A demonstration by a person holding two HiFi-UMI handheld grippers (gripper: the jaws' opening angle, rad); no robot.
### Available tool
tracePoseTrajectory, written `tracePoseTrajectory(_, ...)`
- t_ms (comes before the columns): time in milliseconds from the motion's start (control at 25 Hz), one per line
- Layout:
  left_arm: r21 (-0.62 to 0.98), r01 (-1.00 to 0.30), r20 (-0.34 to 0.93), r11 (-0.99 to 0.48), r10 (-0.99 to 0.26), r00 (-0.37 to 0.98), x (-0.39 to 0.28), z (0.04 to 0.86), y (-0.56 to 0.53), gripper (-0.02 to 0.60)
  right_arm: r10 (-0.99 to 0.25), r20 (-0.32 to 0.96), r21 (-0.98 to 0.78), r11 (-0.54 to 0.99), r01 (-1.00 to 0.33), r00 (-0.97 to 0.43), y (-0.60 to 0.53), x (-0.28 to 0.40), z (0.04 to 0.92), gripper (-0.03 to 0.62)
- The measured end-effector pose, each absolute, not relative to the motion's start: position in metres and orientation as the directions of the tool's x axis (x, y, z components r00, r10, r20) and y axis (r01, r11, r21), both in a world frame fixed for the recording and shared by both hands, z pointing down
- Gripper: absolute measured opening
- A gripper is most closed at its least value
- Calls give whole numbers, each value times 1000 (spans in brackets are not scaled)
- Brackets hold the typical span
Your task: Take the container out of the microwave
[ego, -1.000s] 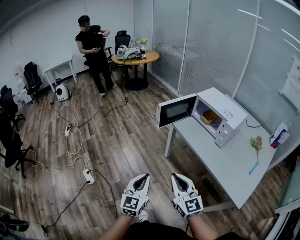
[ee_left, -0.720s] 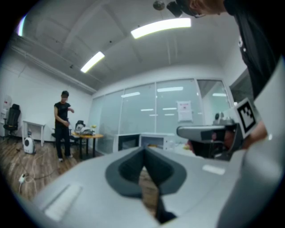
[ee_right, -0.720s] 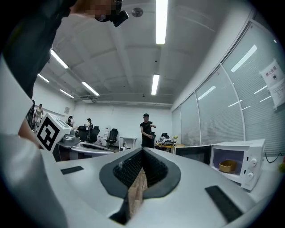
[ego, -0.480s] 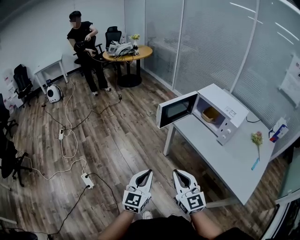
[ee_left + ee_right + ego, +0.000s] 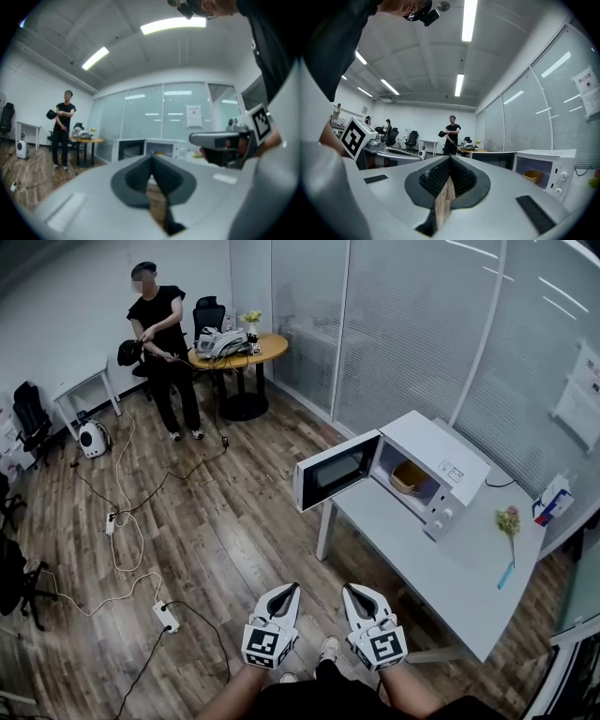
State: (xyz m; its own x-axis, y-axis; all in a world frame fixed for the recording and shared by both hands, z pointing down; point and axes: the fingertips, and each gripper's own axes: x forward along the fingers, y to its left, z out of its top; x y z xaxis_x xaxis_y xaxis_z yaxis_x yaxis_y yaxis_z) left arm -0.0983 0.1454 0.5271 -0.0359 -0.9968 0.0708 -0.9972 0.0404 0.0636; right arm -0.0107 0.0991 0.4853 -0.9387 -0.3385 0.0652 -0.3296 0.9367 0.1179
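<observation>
Down at the bottom edge of the head view, two grippers side by side above the wood floor (image 5: 234, 540): left gripper (image 5: 286, 594) and right gripper (image 5: 354, 594), one marker cube on each, both pointing level into the room. Jaws of each pressed together at the tips, nothing pinched; only floor showing through the slit lower down in both gripper views.

Ahead and to the right, one white table (image 5: 441, 568) bearing one white microwave (image 5: 441, 474), its single door (image 5: 337, 470) swung wide open. Two knobs on the microwave's front panel. Inside the open cavity, one yellowish container (image 5: 412, 476), well apart from both grippers.

Also on the table, past the microwave: one flower (image 5: 509, 521) lying flat and one small blue stick-like item (image 5: 506, 576) just beside it. One carton (image 5: 551, 501) near the far corner.

Farther off, one person (image 5: 159, 343) in black standing beside one round wooden table (image 5: 239, 351). Two white power strips (image 5: 165, 617) on the floor, cables trailing between and beyond them.
</observation>
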Motion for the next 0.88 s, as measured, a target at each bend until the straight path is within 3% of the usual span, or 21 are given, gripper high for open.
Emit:
tracePoseTrajectory(280, 21, -999, 56, 32, -998, -31, -105, 512, 63, 5, -302, 26, 105, 949, -298, -953, 31, -20, 489, -5)
tracePoseTrajectory(880, 14, -999, 46, 43, -998, -42, -113, 505, -54, 5, -345, -52, 56, 936, -348, -937, -96, -29, 466, -5)
